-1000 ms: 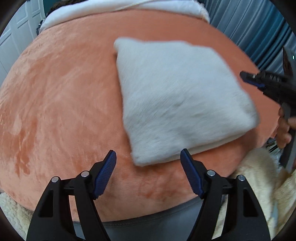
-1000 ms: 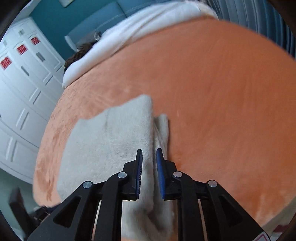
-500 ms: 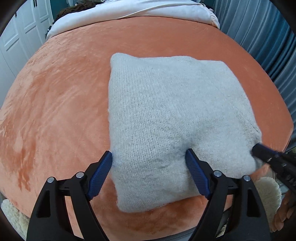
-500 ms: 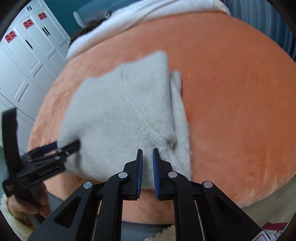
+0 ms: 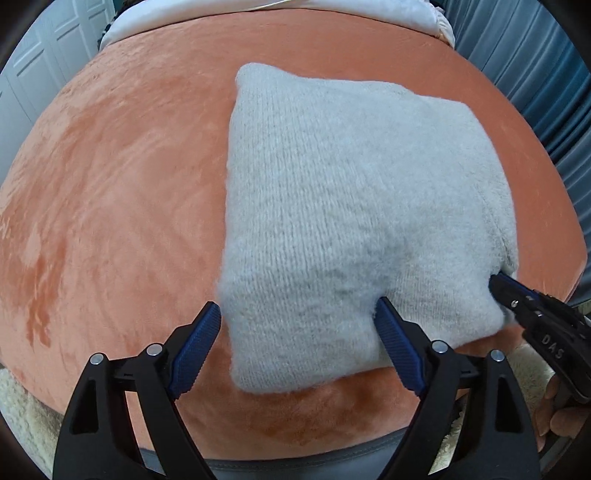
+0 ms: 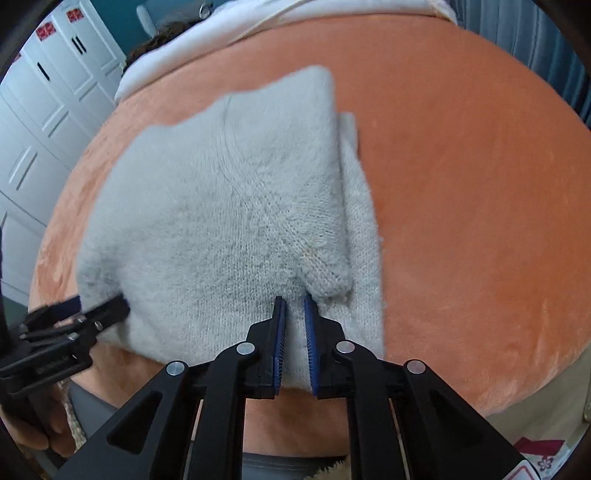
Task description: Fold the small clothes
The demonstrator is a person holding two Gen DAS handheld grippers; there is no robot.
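Note:
A folded grey knitted sweater (image 5: 351,206) lies on the orange plush bed cover (image 5: 122,192); it also shows in the right wrist view (image 6: 229,206). My left gripper (image 5: 297,325) is wide open, its fingers straddling the sweater's near left corner and pressing on the fabric. My right gripper (image 6: 293,306) has its jaws nearly closed with a narrow gap, resting on the sweater's near right edge; whether fabric is pinched is unclear. The right gripper shows in the left wrist view (image 5: 498,286), the left one in the right wrist view (image 6: 107,304).
White bedding (image 5: 258,14) lies at the bed's far end. White cabinet doors (image 6: 44,110) stand left, blue curtains (image 5: 535,74) right. A cream fluffy rug (image 5: 22,406) lies below the bed's near edge (image 5: 295,458).
Both grippers moved forward and down onto the sweater's near edge. The left stays wide open; the right stays nearly closed.

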